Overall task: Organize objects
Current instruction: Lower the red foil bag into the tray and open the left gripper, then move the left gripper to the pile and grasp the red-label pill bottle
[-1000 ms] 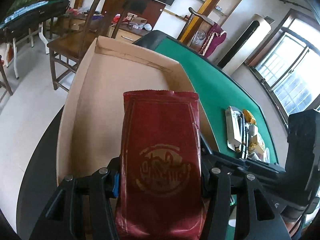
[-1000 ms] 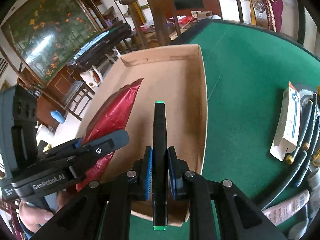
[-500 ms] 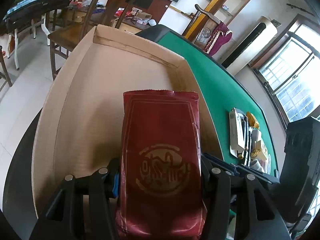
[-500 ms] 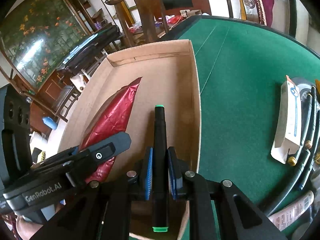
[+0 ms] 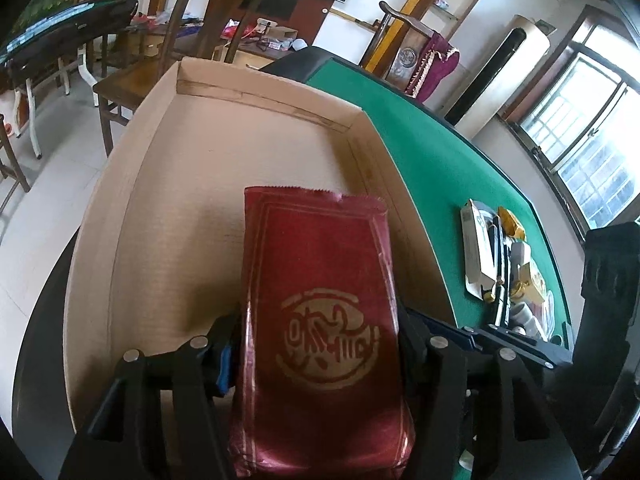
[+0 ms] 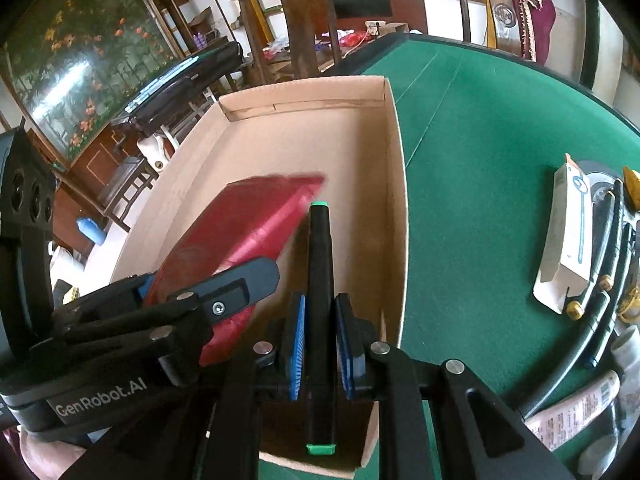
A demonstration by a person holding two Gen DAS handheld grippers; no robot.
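I see bare floor in the cardboard box beyond both grippers. My left gripper is opening around the red pouch, blurred and flatter than before; my right gripper clamps the black marker.

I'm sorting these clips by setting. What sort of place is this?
Probably a lived-in home room, perhaps a game or sitting room: a green felt table, carved wooden chairs, and a cluttered sideboard by a barred window.

Cardboard, foil, felt and plastic

The box is matt brown cardboard; the red packet is glossy, crinkled foil; the table wears matt green felt; the black marker is smooth plastic between ribbed blue pads.
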